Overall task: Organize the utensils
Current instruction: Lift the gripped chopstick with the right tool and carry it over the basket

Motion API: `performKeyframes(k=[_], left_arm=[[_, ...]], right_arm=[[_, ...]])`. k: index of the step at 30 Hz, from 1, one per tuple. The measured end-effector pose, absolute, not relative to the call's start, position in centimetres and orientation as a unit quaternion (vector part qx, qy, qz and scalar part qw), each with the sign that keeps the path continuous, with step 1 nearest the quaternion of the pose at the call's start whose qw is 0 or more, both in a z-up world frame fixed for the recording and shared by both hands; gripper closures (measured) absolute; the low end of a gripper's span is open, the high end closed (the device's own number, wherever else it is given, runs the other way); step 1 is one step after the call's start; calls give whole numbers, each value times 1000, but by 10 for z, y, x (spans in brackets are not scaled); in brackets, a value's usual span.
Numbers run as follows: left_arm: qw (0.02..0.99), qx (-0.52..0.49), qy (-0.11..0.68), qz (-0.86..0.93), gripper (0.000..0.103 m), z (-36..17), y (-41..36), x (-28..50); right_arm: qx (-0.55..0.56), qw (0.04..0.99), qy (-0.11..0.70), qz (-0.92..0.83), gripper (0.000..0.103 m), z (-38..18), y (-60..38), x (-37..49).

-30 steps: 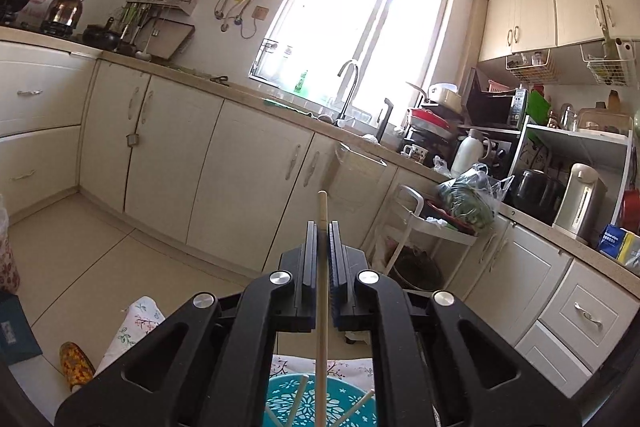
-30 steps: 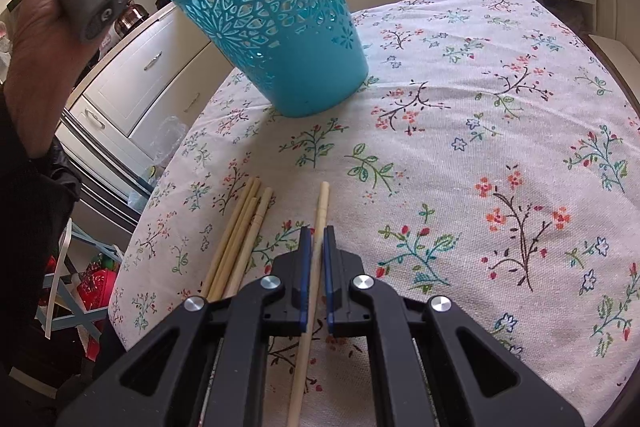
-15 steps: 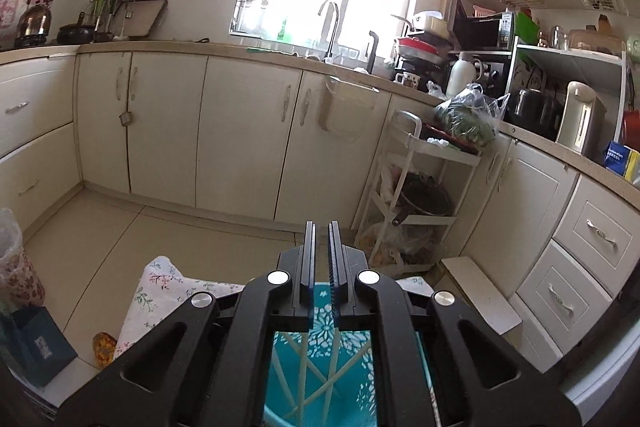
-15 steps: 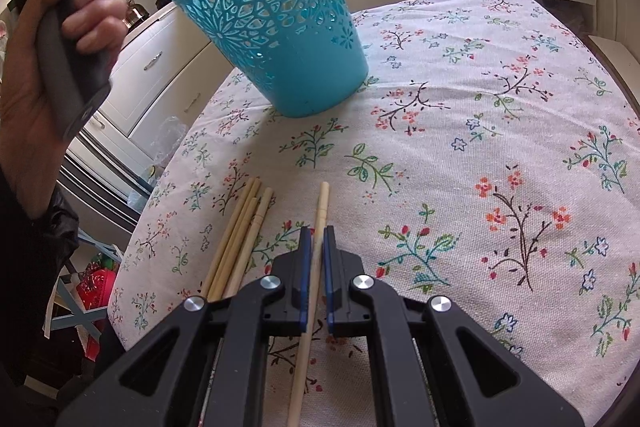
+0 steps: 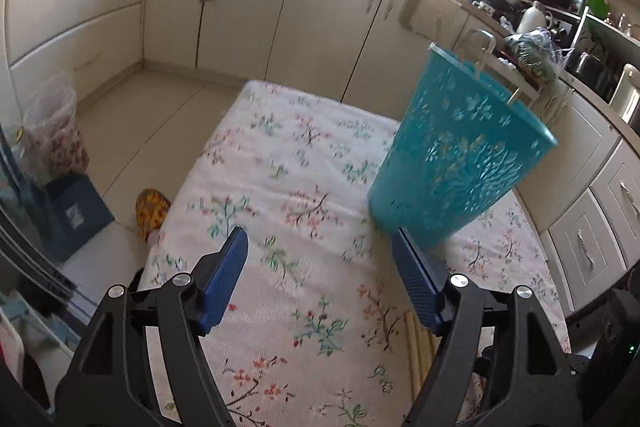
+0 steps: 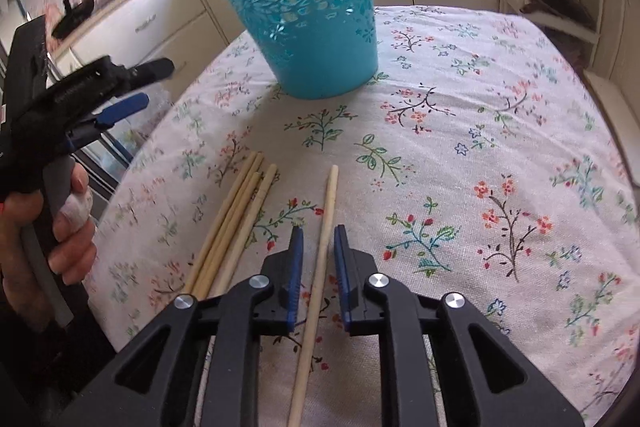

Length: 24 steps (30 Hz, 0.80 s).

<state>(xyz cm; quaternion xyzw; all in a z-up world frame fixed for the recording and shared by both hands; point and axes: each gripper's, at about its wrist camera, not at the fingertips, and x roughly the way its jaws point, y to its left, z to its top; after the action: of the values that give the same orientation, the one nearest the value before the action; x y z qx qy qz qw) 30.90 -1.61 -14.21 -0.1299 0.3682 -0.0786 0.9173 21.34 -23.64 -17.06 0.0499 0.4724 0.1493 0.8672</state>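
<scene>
Teal basket [image 6: 310, 7] stands upright on the floral tabletop [image 6: 500, 107], chopstick tips showing above its rim. Left gripper [image 5: 320, 247] hangs near the basket's base, fingers just sprung wide — nothing between them. Right gripper [image 6: 316, 231] is further from the basket, fingers just cracking apart around a single chopstick [image 6: 318, 267] that lies flat on the cloth, pads off it. Bundle of chopsticks [image 6: 236, 219] lies just beside that one, on the left gripper's side.

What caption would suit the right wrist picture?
Right hand-held gripper open around one chopstick on a flowered tablecloth, before a teal basket.
</scene>
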Motion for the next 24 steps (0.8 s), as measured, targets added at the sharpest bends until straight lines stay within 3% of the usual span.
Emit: performKeyframes(k=[4, 6, 10, 14, 24], left_arm=[[906, -128, 394, -82, 17, -168, -20, 307], [900, -119, 413, -77, 16, -179, -24, 307], [899, -120, 412, -82, 13, -180, -24, 307], [897, -127, 415, -83, 13, -179, -24, 310], [901, -145, 401, -73, 13, -177, -18, 308]], right_arm=[[-29, 878, 464, 117, 94, -170, -218, 211], [-23, 880, 460, 111, 97, -170, -221, 210], [100, 871, 457, 149, 97, -166, -250, 208], [200, 871, 405, 194, 97, -134, -273, 207], [254, 903, 238, 252, 97, -14, -276, 253]])
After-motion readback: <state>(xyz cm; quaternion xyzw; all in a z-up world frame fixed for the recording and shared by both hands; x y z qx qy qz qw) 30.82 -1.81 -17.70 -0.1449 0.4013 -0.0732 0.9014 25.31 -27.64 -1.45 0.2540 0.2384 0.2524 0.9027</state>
